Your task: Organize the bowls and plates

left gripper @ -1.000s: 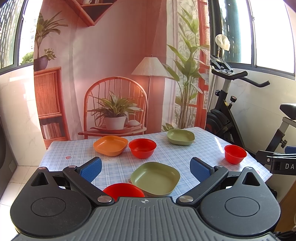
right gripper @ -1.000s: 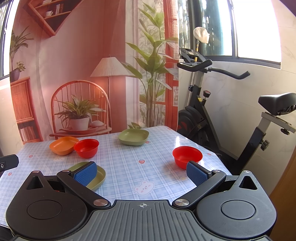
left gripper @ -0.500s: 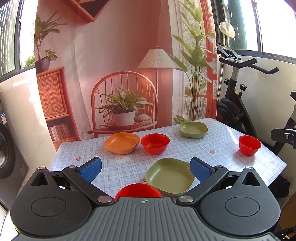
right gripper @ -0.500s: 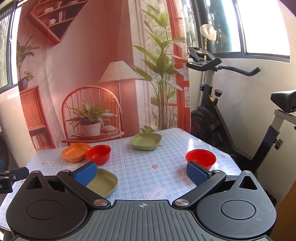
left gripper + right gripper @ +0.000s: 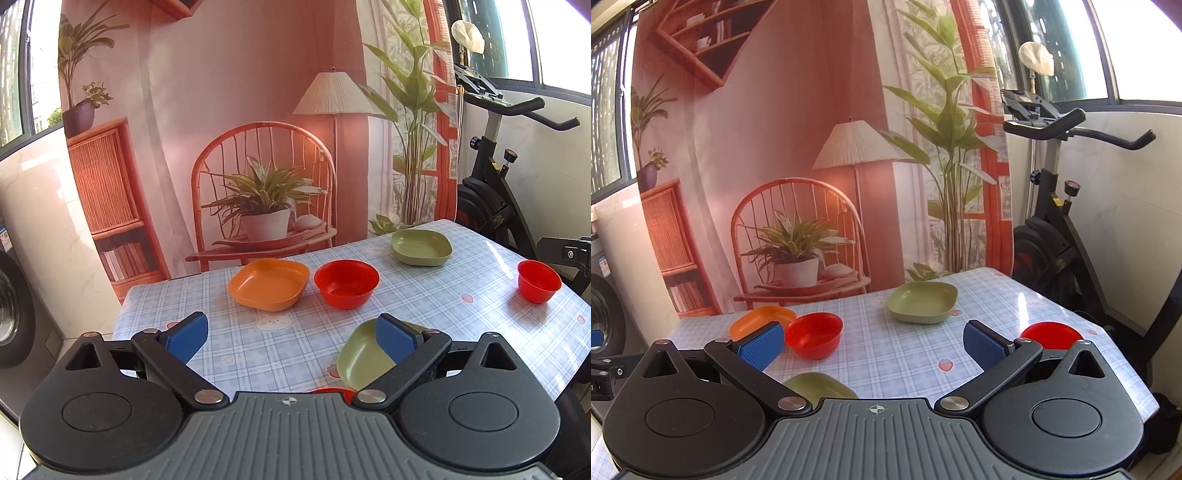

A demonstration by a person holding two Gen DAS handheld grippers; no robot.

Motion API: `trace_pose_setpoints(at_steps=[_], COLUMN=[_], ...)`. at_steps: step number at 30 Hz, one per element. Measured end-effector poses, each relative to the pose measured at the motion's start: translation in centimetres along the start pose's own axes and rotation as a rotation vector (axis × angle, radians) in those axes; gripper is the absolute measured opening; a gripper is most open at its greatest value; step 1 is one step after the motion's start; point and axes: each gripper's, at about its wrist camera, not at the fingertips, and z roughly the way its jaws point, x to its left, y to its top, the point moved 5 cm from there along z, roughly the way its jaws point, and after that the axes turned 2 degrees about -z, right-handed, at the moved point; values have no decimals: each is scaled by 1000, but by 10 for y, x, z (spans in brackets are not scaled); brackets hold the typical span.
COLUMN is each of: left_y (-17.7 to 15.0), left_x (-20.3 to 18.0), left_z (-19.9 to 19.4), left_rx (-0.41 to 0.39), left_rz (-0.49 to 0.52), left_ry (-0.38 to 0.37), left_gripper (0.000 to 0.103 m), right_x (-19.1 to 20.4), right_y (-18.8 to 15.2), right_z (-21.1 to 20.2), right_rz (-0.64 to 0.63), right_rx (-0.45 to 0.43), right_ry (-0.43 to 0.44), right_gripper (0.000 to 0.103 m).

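Observation:
On the checked tablecloth (image 5: 303, 343) sit an orange square plate (image 5: 269, 283), a red bowl (image 5: 346, 283) beside it, a green plate (image 5: 421, 246) at the back, and a small red bowl (image 5: 538, 281) at the right. A nearer green plate (image 5: 364, 356) lies partly behind my left gripper's right finger, with a red bowl's rim (image 5: 332, 390) peeking just over the gripper body. My left gripper (image 5: 291, 338) is open and holds nothing. My right gripper (image 5: 873, 345) is open too, above the table, with the red bowl (image 5: 813, 334), green plate (image 5: 921, 302) and right red bowl (image 5: 1051, 333) ahead.
An exercise bike (image 5: 1060, 236) stands right of the table. A washing machine (image 5: 14, 314) is at the left. A printed backdrop with a chair and plants (image 5: 262, 192) hangs behind the table. The other gripper's tip (image 5: 569, 253) shows at the right edge.
Both views have shifted leftward over the second, so the dishes sit further right in the left wrist view. The near red bowl has sunk almost out of sight. Both grippers stay open.

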Motion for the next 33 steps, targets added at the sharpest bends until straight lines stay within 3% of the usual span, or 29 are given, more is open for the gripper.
trace_pose_setpoints(at_steps=[4,12,19,23,25,28,33], left_y=[-2,-14,-24,-36,-43,-52,-70], left_x=[9,20,21,22,22,20,17], left_z=[17,47,65,76,82,88,89], left_rx=[30,108,136,178,209,249,319], left_rz=[4,-5,10,31,32,55,104], left_ry=[11,-7,-19,13,2,-31,-104], left_gripper=[95,71,56,45,43,41,40], right_x=[19,61,84,82,80,79,88], right_y=[-5,-23,-40,-56,-63,-71,-84], right_z=[22,61,83,92,96,99,101], right_rz=[4,-28,-66,-56,-48,-42,-62], right_rx=[15,113,171,225,244,257,301], right_ry=[34,129,116,141,136,145,194], right_gripper=[103,103,103,87,85,84,72])
